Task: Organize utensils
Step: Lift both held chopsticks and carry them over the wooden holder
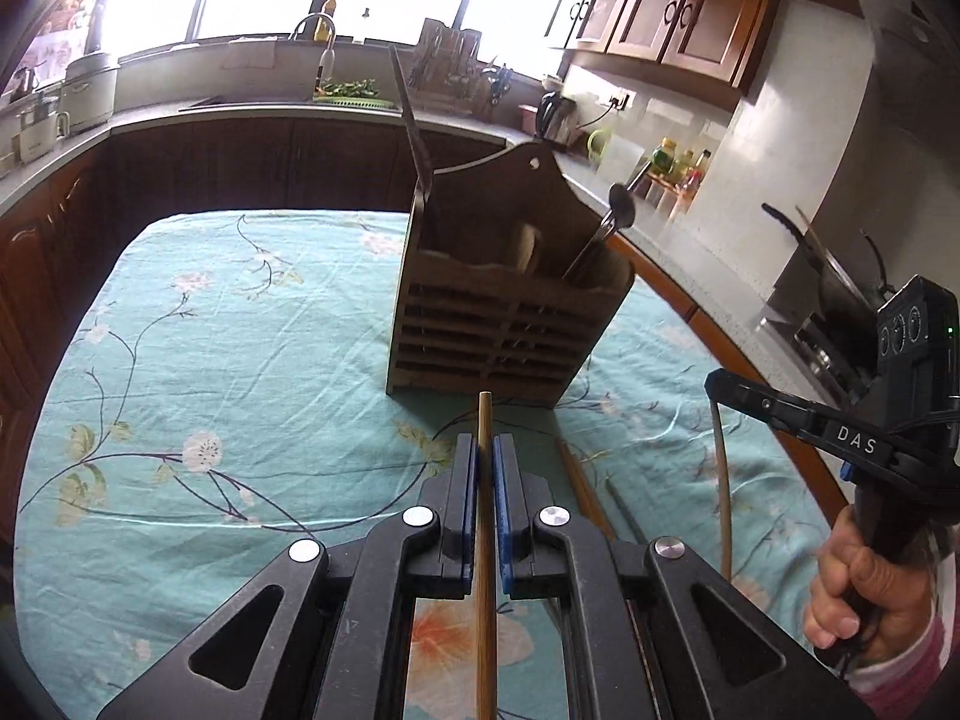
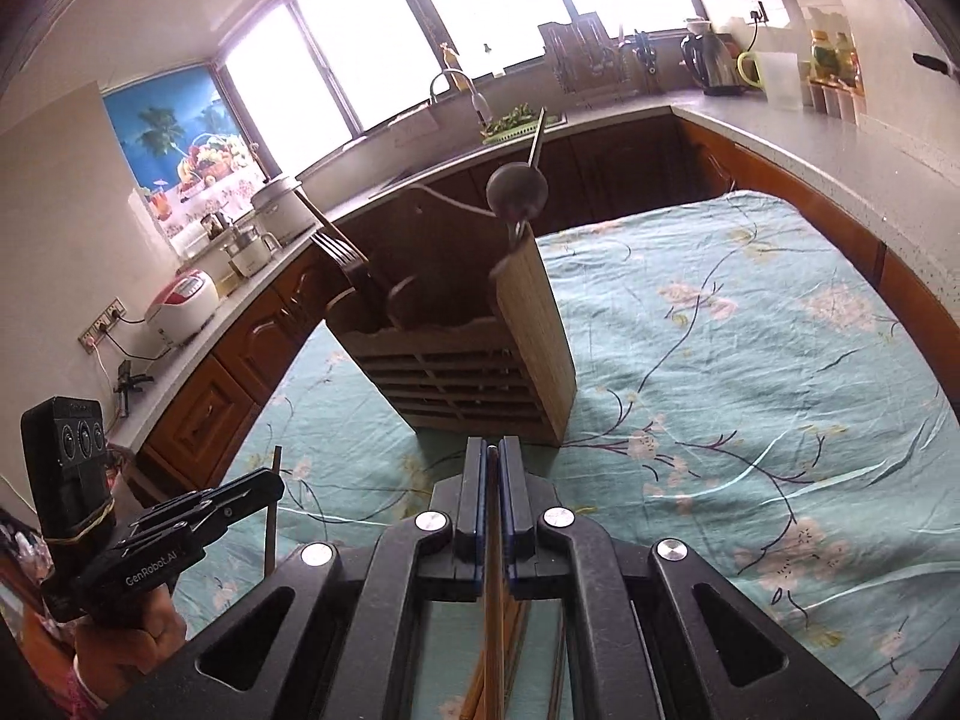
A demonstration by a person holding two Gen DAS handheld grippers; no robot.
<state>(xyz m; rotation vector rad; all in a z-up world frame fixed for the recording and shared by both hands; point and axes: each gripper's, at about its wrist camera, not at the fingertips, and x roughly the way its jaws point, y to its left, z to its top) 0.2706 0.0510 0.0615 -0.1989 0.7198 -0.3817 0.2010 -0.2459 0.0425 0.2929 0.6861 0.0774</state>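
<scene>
Your left gripper (image 1: 486, 456) is clamped on a light wooden chopstick (image 1: 485, 546), which runs lengthwise between the blue pads and pokes out a little past the fingertips. Your right gripper (image 2: 492, 456) is likewise closed on a darker chopstick (image 2: 492, 600), its tip just reaching the jaw ends. Straight ahead of both jaws stands the slatted wooden utensil holder (image 1: 498, 324) on the floral tablecloth (image 1: 240, 360), holding a fork (image 2: 336, 252), a wooden spoon (image 1: 528, 246) and a metal ladle (image 2: 516, 186). Below and to the right of your left jaws, more chopsticks (image 1: 585, 492) lie on the cloth. Your right hand (image 1: 864, 594) grips its handle.
</scene>
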